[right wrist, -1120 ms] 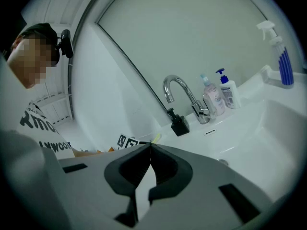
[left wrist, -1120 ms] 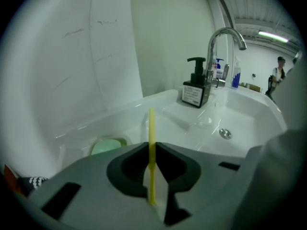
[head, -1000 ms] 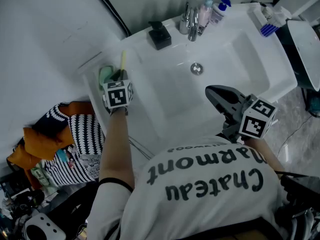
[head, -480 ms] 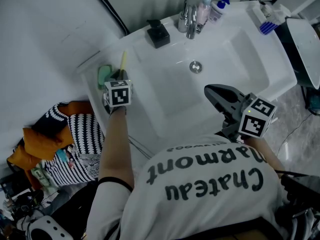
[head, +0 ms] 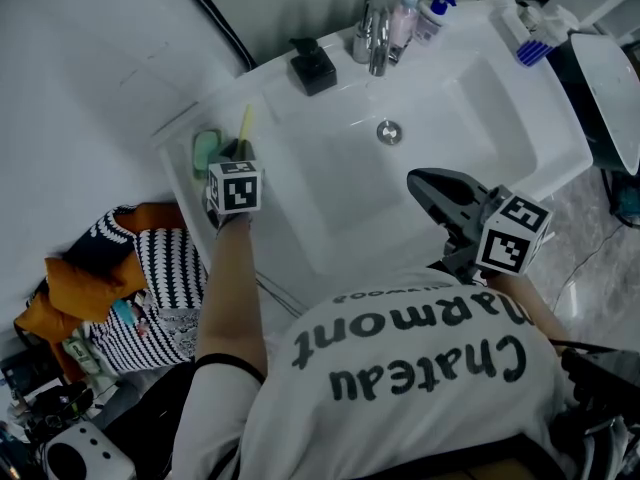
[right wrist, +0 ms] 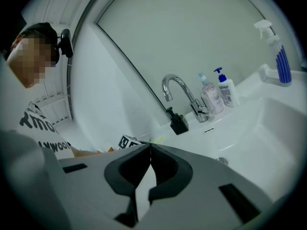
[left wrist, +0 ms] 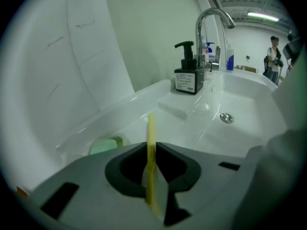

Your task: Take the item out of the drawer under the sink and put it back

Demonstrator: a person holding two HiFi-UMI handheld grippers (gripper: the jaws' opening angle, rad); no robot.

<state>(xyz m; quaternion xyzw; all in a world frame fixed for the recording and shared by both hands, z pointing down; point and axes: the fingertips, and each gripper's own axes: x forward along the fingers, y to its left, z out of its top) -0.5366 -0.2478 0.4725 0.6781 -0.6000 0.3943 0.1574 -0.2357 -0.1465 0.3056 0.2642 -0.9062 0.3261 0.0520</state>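
Left tongs (head: 238,154) are clamped narrow on a thin yellow strip (left wrist: 151,128). It sits edge-on between the pads, free end poking out toward twelve o'clock over the left ledge of the white sink (head: 300,218). Just off the tip, at about ten o'clock, a pale green pad (head: 207,149) lies on that ledge. Further along at one o'clock stands the black pump bottle (head: 313,66), and beyond it the tap (head: 372,30). On the other side, the right tongs (head: 420,181) hover at five o'clock from the drain (head: 389,132), above the basin's near rim, tips pressed together with nothing between them.
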